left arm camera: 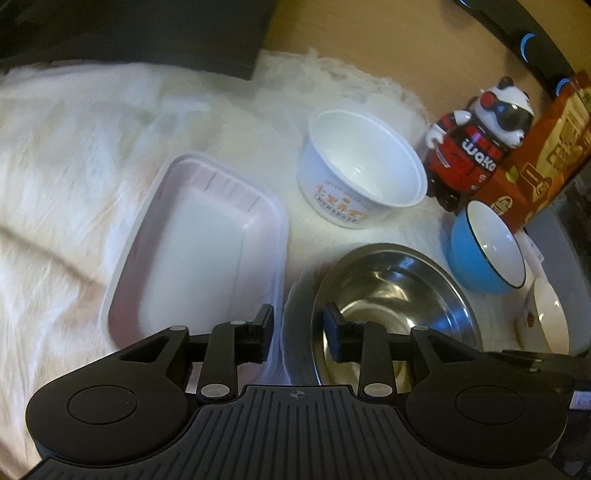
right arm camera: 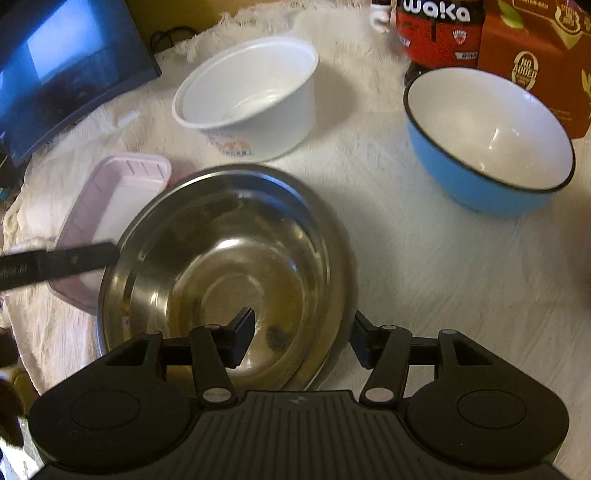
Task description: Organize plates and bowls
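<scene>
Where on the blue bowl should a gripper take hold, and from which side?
On the rim of the blue bowl, from above: one finger inside, one outside. It stands upright and empty, its wall is thin, and the body looks too wide to span. The near rim faces bare cloth; the far side is crowded by the red bottle and brown box. The right gripper is nearer.

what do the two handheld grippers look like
Both are matte black plastic. The left gripper and right gripper each have a ribbed central plate with a small emblem, two rounded housings with circular caps, and linkage arms joined by silver pivot pins. The fingers end in flat blocky pads with a bluish tint. No cables or sleeves show.
</scene>
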`<state>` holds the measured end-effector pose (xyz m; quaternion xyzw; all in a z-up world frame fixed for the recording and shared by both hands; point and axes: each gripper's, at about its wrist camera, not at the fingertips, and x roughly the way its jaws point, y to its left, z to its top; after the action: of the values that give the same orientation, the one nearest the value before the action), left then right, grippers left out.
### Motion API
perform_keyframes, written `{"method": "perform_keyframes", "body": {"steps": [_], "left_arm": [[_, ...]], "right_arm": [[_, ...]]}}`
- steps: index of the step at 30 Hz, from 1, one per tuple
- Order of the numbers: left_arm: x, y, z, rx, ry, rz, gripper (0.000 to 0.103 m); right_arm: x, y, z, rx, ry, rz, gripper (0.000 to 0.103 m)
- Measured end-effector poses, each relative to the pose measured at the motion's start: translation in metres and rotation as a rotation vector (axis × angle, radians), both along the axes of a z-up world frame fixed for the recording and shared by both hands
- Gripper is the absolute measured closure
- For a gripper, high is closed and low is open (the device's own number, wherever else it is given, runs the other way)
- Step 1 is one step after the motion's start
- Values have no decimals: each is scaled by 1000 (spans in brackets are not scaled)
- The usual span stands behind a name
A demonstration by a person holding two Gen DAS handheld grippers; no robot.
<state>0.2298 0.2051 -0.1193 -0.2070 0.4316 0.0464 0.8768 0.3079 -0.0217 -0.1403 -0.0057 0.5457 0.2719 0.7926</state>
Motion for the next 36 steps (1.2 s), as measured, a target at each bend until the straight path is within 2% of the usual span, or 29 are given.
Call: {"method": "perform_keyframes", "body": {"steps": [2,3,6,12,16,20,28,33,36], "left_arm": [[11,4,-8,-39,49,-40,71],[15,5,-11,-53,67,-56,67],[15,1,-12,-25,80,-96,67],[15,-6,-20,-28,119,-77,66],[16,-11,-17,-29,134,-62,56],[18,-22,-13,-5,148,-74,51],[21,-41,-15,-13,157,-107,48],[19,-36,-13,-27,138,-92,48],[16,-35,-2,-5,110,-79,49]], "right_arm": [[-2,0,-1,1,7,-8,46],[-3,0,-1,3,8,-12,46],[-6,-1,-1,11,12,-17,46],[-6,-5,-1,36,33,-5,46],[-7,-9,1,44,41,4,47],[-11,-15,5,32,23,11,47],[-7,-33,3,32,26,-37,47],[-12,-29,3,13,-12,-20,46],[-14,-31,5,10,-48,-19,47]]}}
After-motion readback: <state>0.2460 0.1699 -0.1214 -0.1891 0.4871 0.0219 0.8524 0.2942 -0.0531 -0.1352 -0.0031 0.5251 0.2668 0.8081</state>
